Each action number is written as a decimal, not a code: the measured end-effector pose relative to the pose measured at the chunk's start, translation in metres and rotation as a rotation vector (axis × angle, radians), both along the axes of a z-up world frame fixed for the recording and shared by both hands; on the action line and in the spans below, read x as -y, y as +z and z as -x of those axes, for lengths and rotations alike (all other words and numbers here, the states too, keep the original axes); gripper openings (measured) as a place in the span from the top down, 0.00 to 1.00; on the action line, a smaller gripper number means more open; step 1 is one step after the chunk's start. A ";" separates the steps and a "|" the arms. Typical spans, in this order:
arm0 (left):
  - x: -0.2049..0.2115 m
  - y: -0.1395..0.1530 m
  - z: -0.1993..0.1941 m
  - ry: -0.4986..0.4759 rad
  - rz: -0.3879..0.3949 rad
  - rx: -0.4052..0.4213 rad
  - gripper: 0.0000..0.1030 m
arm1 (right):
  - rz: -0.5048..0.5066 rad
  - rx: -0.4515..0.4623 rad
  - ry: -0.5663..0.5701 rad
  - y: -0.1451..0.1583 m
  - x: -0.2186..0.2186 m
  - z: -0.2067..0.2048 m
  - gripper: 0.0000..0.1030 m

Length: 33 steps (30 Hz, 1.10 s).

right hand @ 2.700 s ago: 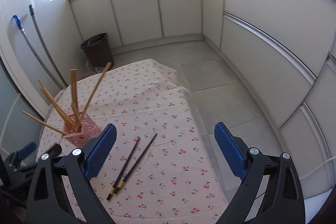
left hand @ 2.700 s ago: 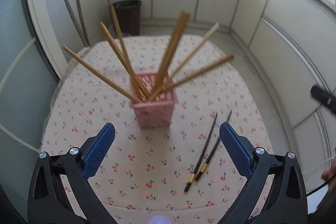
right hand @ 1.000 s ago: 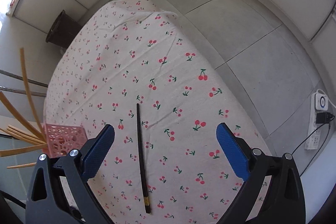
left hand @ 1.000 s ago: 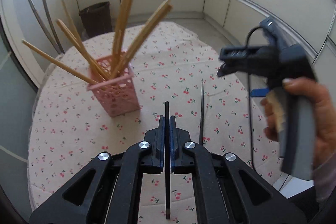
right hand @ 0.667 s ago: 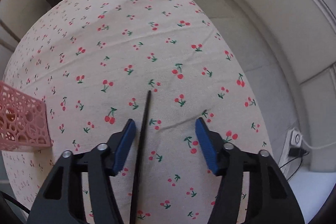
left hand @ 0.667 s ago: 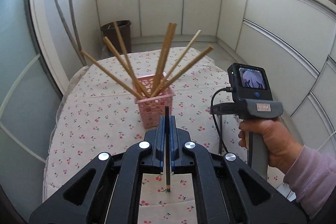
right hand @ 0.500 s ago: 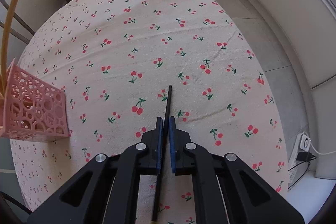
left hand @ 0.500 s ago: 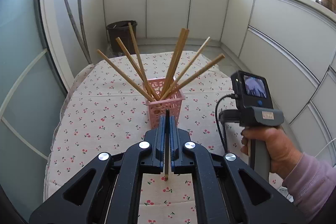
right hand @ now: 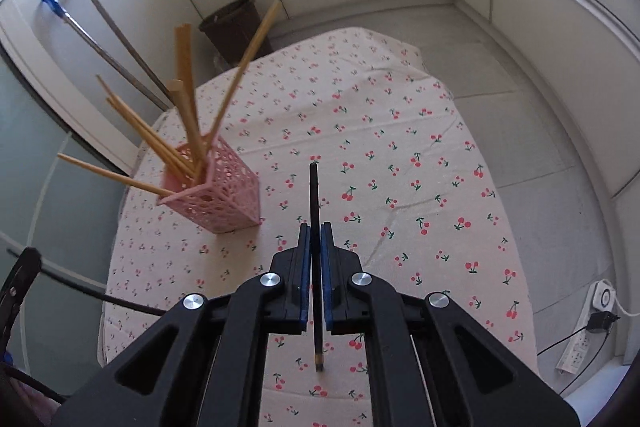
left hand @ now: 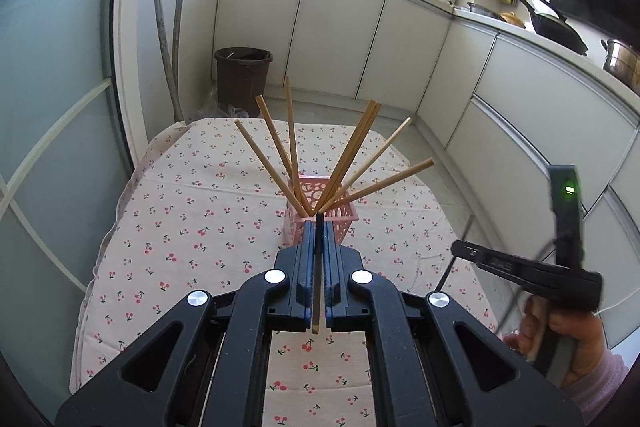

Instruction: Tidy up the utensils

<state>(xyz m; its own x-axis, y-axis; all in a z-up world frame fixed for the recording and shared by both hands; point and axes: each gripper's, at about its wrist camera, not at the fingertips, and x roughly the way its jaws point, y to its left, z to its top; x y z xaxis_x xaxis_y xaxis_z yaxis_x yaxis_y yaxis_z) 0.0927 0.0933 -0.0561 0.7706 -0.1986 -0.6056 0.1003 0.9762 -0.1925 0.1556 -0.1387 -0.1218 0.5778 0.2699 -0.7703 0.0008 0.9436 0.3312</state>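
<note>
Two black chopsticks are off the desk, one clamped in each gripper. In the left wrist view the left gripper (left hand: 316,227) is closed on a black chopstick (left hand: 317,291) that runs up the centre of the frame between the blue pads, its tip just in front of the pink basket (left hand: 340,217). In the right wrist view the right gripper (right hand: 315,227) is pressed together on the other black chopstick (right hand: 316,259), whose tip points up the middle of the frame, with the basket (right hand: 224,195) at centre left, well apart from it. Seven or so wooden chopsticks (left hand: 348,155) fan out of the basket. The desk (left hand: 192,195) wears a cherry-print cloth. Beyond it, a dark bin (left hand: 242,75) stands in the upper middle, white cabinets (left hand: 400,43) curve along the right, and two mop handles (left hand: 168,39) lean at upper left. A person's hand (left hand: 560,343) holds the right gripper's handle at lower right.
</note>
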 end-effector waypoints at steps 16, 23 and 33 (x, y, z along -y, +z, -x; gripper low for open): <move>0.014 0.062 -0.031 -0.001 -0.002 0.124 0.97 | -0.147 0.198 0.057 0.088 0.011 0.021 0.95; 0.022 0.090 -0.069 0.038 -0.037 0.206 0.97 | -0.172 0.181 0.068 0.081 0.018 0.016 0.95; 0.003 0.051 -0.105 0.142 0.000 0.113 0.73 | -0.166 0.185 0.068 0.083 0.021 0.019 0.95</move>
